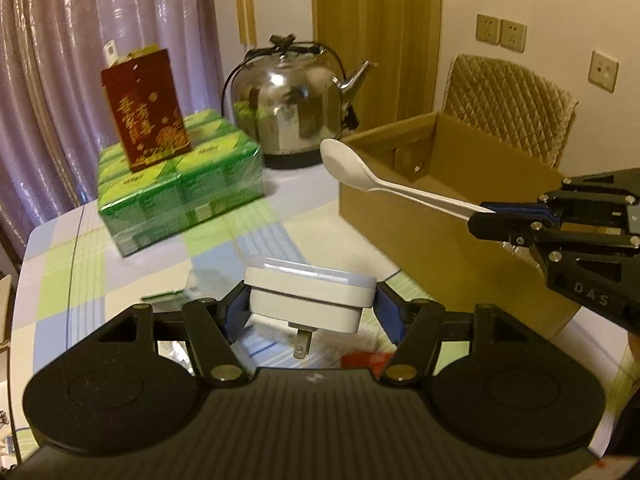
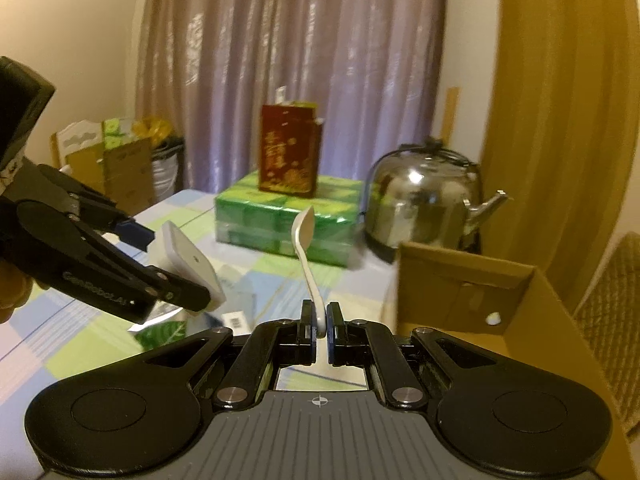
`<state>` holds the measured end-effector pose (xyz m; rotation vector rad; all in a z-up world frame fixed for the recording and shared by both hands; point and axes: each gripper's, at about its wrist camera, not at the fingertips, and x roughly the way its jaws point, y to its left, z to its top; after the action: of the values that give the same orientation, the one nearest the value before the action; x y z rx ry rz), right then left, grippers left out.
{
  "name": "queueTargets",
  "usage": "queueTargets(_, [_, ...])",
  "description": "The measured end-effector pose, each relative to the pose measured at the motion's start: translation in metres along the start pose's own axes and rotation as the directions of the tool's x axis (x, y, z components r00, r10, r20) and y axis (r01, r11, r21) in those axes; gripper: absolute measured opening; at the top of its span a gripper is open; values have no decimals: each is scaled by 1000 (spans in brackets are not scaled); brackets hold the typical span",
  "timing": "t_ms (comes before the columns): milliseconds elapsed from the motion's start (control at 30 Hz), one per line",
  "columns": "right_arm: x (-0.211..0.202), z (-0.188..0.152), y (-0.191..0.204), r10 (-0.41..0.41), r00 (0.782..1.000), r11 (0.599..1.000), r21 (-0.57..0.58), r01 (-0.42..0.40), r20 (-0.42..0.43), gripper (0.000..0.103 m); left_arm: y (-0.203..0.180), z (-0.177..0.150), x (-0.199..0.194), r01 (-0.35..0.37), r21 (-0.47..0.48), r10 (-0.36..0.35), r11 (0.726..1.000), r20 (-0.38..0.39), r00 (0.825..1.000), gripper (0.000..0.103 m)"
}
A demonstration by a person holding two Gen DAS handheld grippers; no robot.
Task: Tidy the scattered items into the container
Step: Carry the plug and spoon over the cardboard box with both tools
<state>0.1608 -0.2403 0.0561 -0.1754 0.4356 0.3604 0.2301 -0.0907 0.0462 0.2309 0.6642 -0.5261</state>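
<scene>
The table (image 1: 100, 264) wears a checked cloth of pale green, blue and white squares, and most of what matters sits toward its far edge. Largest of the task's things is the cardboard box (image 1: 448, 240), plain brown, open at the top, with a small round hole in its inner end wall; it stands at the table's right side, just in front of a quilted chair back (image 1: 508, 104). Beside it at the far edge is a shiny steel kettle (image 1: 292, 108) with a black handle and a short spout pointing toward the box. Left of the kettle lies a wrapped block of green packets (image 1: 180, 196), and a dark red carton (image 1: 146, 108) with gold print stands upright on top of it.

The left gripper (image 1: 310, 308) holds a white plug adapter (image 1: 312, 296) off the table over the near middle of the cloth: a flat, rounded-corner block with a metal prong hanging from its underside. The blue-padded jaws press on its two ends, set fairly wide to span it.

The right gripper (image 2: 320, 324) has its jaws closed narrowly on the handle end of a white plastic spoon (image 2: 306, 240). The spoon is smooth and glossy, with a slim handle and an oval bowl; from the left wrist view its bowl sits in the air just at the box's near left corner, above the rim.
</scene>
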Motion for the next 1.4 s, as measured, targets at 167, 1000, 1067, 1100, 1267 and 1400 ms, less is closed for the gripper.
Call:
queueTargets(167, [-6, 0, -21, -59, 998, 998, 32, 59, 8, 2, -19, 16, 4, 34, 8, -34, 999, 37, 999, 61])
queueTargets(1000, [-39, -28, -107, -244, 967, 951, 180, 253, -72, 2, -107, 56, 32, 186, 57, -191, 981, 105, 976, 61])
queueTargets(1067, [-40, -30, -110, -251, 965, 948, 183, 261, -79, 2, -112, 58, 35, 195, 59, -201, 979, 107, 974, 61])
queueTargets(1100, [-40, -31, -111, -253, 964, 947, 184, 264, -83, 2, -115, 59, 36, 199, 60, -205, 978, 107, 973, 61])
queueTargets(1267, [-42, -35, -120, -263, 960, 940, 196, 278, -101, 2, -128, 60, 43, 221, 76, -227, 972, 97, 969, 61])
queueTargets(1400, [-40, -38, -127, -260, 958, 936, 212, 282, -124, 2, -138, 59, 50, 232, 88, -239, 969, 83, 967, 61])
